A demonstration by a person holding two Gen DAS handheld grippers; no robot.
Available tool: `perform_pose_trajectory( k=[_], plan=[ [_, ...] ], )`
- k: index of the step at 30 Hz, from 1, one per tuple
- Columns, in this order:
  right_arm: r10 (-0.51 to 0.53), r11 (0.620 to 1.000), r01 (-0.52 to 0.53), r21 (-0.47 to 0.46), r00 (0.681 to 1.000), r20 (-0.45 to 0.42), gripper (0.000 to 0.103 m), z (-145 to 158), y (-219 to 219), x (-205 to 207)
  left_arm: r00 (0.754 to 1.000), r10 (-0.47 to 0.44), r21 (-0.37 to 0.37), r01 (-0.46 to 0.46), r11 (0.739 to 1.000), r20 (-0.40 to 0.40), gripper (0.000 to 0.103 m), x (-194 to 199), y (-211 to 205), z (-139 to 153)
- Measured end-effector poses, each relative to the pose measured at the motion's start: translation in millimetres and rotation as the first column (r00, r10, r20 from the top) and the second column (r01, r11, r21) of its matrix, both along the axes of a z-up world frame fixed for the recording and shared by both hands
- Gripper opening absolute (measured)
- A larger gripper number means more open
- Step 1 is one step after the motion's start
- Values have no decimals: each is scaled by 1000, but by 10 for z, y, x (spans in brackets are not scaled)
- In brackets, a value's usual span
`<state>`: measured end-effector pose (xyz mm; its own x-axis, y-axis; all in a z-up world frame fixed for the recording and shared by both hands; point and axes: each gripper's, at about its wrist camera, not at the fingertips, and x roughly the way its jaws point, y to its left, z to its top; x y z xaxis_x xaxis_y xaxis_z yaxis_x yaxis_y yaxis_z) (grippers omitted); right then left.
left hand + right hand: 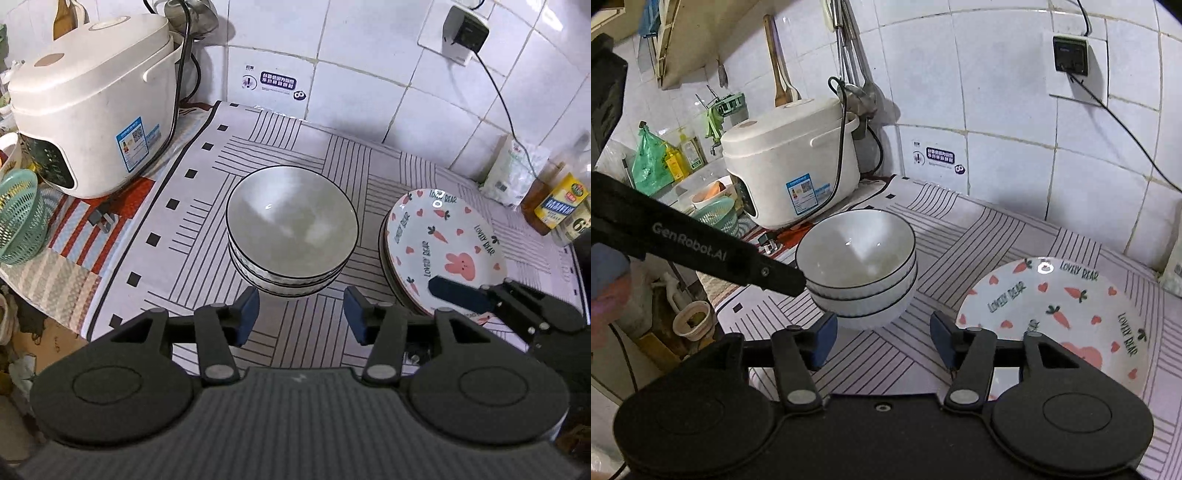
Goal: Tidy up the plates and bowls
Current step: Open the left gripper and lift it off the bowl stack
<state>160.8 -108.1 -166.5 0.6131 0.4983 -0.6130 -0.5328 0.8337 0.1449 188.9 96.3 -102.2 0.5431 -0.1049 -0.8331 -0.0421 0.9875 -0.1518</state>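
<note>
Sorting seemingly done: bowls (291, 229) nested mid-tabletop (177, 229), plates (443, 243) stacked just beside. Next, likely pulling back clear. Left hand-held gripper (301, 314) apart, empty, just short of the bowls; right hand-held gripper (882, 341) apart, empty, between both stacks.

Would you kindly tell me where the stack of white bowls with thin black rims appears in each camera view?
Left wrist view: the stack of white black-rimmed bowls sits at centre, just beyond the open left gripper.
Right wrist view: the stack sits left of centre.
Shared landmark: the white rice cooker, behind and left of the bowls in both.
</note>
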Motion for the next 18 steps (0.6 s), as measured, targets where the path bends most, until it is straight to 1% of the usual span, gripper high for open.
perform_pose_trajectory(
  k=[1, 4, 6, 7, 9, 10, 11, 13, 14, 15, 17, 18],
  plan=[
    [2, 1000, -2, 4, 1000, -2, 67, -27, 4, -2, 1000, -1, -10, 1, 1000, 13, 50, -21, 21, -15],
    [-2, 1000, 2, 7, 1000, -6, 68, -134, 35, 10, 999, 2, -25, 0, 1000, 51, 50, -83, 84, -55],
    [-9, 1000, 9, 0, 1000, 2, 69, -218, 70, 11, 997, 2, -31, 1, 1000, 80, 55, -131, 125, -83],
    [-13, 1000, 13, -5, 1000, 10, 71, -250, 91, 1, 996, 5, -34, -2, 999, 94, 60, -155, 152, -97],
    [-28, 999, 29, -21, 999, 30, 75, -320, 140, -21, 995, 11, -44, -6, 999, 104, 63, -185, 201, -104],
    [-36, 999, 37, -20, 999, 36, 81, -342, 158, -25, 993, 10, -56, -3, 998, 114, 66, -205, 228, -98],
    [-50, 999, 50, -18, 998, 43, 92, -374, 181, -35, 992, 9, -69, -1, 998, 123, 70, -222, 258, -93],
    [-67, 998, 67, 2, 995, 72, 97, -426, 204, -64, 990, 12, -94, 1, 996, 142, 76, -239, 316, -83],
    [-76, 997, 76, 6, 993, 92, 97, -451, 222, -84, 988, 10, -109, 7, 994, 154, 79, -236, 346, -82],
    [-77, 997, 78, -2, 991, 111, 97, -474, 257, -94, 986, 6, -119, 14, 993, 164, 80, -221, 372, -83],
    [-58, 998, 62, -25, 989, 135, 98, -516, 348, -105, 984, 4, -139, 21, 990, 177, 86, -163, 418, -102],
    [-50, 998, 55, -31, 988, 144, 98, -541, 390, -105, 984, 8, -150, 19, 989, 179, 86, -128, 445, -121]
  ],
)
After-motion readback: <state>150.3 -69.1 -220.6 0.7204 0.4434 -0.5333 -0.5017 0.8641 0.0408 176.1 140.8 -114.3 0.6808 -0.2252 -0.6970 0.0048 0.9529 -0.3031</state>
